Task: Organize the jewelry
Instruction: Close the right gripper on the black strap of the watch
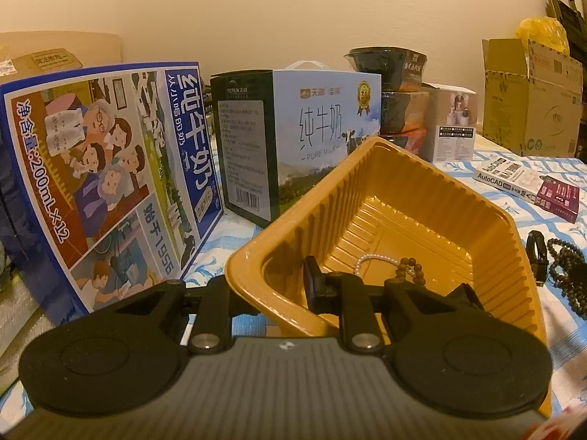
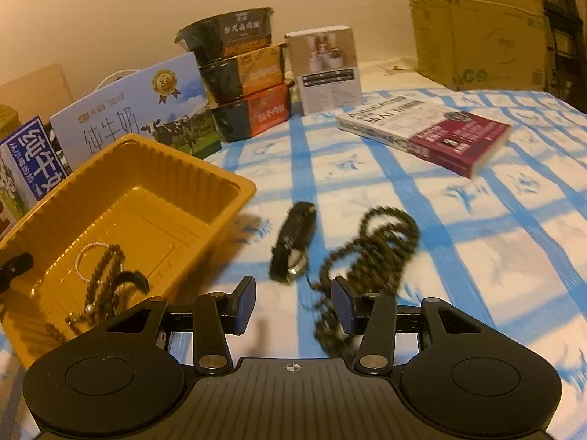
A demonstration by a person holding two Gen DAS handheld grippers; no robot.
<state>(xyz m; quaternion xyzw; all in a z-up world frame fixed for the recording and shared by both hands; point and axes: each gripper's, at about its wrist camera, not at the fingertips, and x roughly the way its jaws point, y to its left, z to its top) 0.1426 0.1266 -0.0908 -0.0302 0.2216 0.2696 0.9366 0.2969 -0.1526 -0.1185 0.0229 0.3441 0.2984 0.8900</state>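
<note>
A yellow plastic tray (image 1: 433, 198) sits on the blue-checked cloth; it also shows in the right wrist view (image 2: 190, 172). Inside lie a pearl bracelet (image 2: 88, 256) and brown bead strands (image 2: 106, 278); both show in the left wrist view, pearls (image 1: 367, 260) and beads (image 1: 411, 271). My left gripper (image 1: 389, 293) reaches over the tray's near rim, its jaws wide apart and holding nothing. My right gripper (image 2: 293, 300) is open and empty just above the cloth. A black watch (image 2: 293, 242) and a long dark bead necklace (image 2: 367, 249) lie right in front of it.
Milk cartons (image 1: 110, 176) (image 1: 304, 135) stand behind the tray. Stacked noodle bowls (image 2: 245, 84), a white box (image 2: 328, 69) and a cardboard box (image 2: 477, 25) line the back. A book (image 2: 433, 135) lies at the right.
</note>
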